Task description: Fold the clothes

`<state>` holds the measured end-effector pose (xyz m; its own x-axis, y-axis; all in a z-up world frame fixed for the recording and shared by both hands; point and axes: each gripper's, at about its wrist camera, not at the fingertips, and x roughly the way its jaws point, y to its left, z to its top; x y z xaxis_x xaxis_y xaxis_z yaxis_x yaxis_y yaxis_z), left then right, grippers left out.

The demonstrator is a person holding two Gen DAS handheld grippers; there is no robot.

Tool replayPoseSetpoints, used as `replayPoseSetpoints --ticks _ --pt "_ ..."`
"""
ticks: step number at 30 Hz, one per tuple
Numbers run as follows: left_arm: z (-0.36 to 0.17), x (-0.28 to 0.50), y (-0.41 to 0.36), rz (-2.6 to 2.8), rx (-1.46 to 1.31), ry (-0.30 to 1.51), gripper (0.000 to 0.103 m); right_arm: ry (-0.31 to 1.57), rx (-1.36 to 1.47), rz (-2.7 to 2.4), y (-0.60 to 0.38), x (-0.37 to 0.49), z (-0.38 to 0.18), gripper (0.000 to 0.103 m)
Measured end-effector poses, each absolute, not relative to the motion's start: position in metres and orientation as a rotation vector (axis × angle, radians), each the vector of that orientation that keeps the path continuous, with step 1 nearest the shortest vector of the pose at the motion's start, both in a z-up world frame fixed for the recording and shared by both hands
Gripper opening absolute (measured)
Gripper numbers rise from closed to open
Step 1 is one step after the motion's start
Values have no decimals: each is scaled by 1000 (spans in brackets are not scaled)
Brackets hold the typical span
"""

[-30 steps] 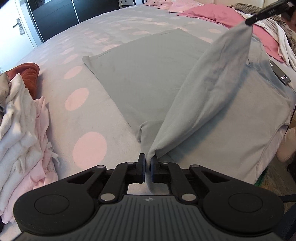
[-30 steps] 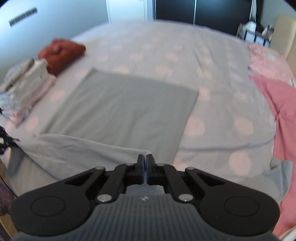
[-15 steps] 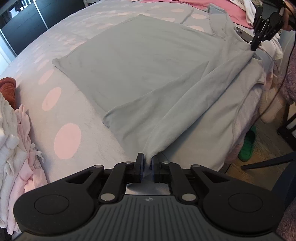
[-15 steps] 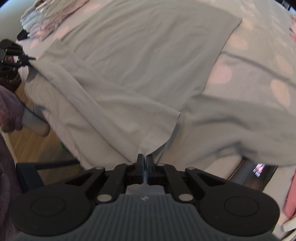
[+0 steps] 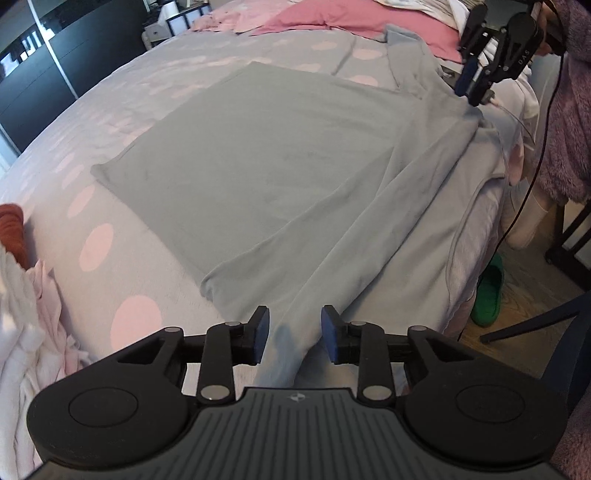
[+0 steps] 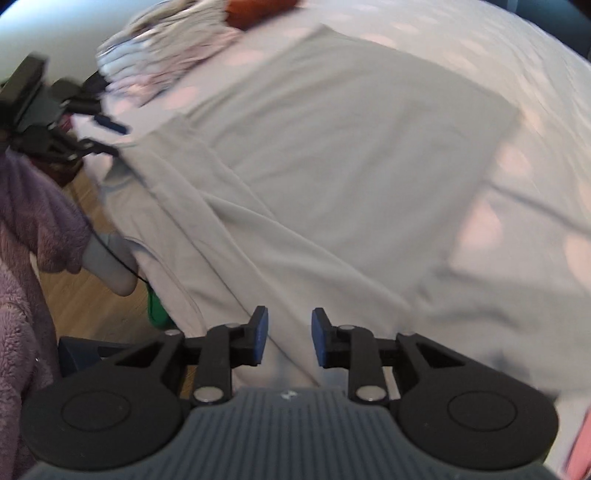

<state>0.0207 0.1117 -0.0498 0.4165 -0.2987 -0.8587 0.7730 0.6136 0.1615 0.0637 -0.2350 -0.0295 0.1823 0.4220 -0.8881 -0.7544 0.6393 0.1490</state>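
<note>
Grey garment [image 5: 258,155] flat on my dotted bed [image 5: 110,240], near edge folded over. Left claw [image 5: 294,334] opening, fabric loose between pads. Right claw [image 6: 286,341] opening likewise, cloth unpinched.

A plain pale grey-green garment [image 5: 266,155] lies on a bed [image 5: 122,122] whose cover is light grey with pale pink dots. At the upper right of the left wrist view lies deep pink cloth [image 5: 332,18]; at the left edge are rust-orange fabric [image 5: 13,229] and white and pale pink clothes [image 5: 26,314]. A green slipper [image 5: 489,291] sits on the wood-toned floor [image 5: 524,295]. The gripper [image 5: 293,330] is black with blue pads [image 5: 260,332].
</note>
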Motion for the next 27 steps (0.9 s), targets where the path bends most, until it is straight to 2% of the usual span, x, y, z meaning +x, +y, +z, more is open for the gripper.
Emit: replayPoseSetpoints --ticks 2,3,4,8,18,23,27 --pt "-56 25 105 -760 611 911 32 1082 -384 895 -216 64 -34 31" --pt "-60 27 102 -773 614 919 34 1076 -388 914 -207 65 -37 39" --pt "-65 28 99 -789 617 930 34 1070 -392 927 -200 65 -41 42" --pt "-82 31 96 -812 610 992 34 1076 -416 948 -174 65 -61 44" --pt "-87 2 105 -951 539 1130 33 1292 -453 1073 -184 31 -89 44" --pt "-78 -11 109 -943 531 1097 33 1294 -456 1069 -197 20 -79 44" --pt "-52 -9 121 -834 496 933 34 1172 -360 1001 -220 28 -49 45"
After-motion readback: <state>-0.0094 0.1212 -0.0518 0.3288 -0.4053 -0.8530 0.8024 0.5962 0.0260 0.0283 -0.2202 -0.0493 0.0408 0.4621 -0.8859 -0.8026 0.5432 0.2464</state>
